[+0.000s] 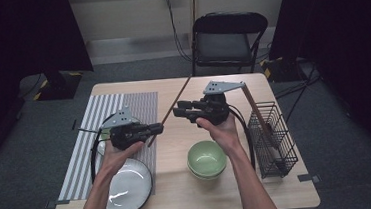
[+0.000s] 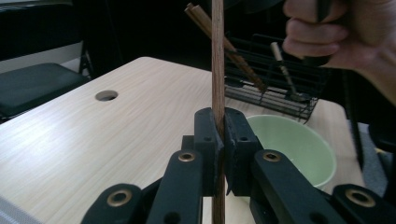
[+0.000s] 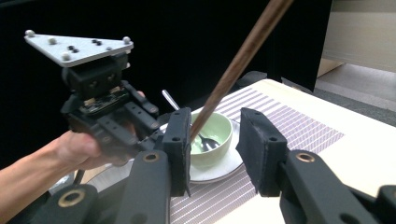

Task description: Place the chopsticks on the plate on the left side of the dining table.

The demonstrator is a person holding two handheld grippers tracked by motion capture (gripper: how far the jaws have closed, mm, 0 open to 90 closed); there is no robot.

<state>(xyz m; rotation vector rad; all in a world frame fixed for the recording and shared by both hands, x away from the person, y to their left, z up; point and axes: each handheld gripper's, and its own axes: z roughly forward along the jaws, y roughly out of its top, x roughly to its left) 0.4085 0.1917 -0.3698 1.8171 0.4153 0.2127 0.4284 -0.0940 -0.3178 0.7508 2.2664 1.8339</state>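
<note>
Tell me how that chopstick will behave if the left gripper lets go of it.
The chopstick looks stiff: it runs straight well past the left gripper. Long, thin and probably light wood, it would likely topple and clatter onto the table. The open right gripper brackets it and could catch it.

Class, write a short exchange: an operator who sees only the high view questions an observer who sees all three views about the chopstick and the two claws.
Operator: From above I can't judge the grip. Does the left claw really have the chopstick?
Observer: Yes. The left gripper view shows that claw shut on the chopstick, which is pinched between its two pads.
Operator: And the right claw? It looks close to the chopstick.
Observer: The right gripper view shows it open. The chopstick passes through the gap, near one side, and is not clamped.
</note>
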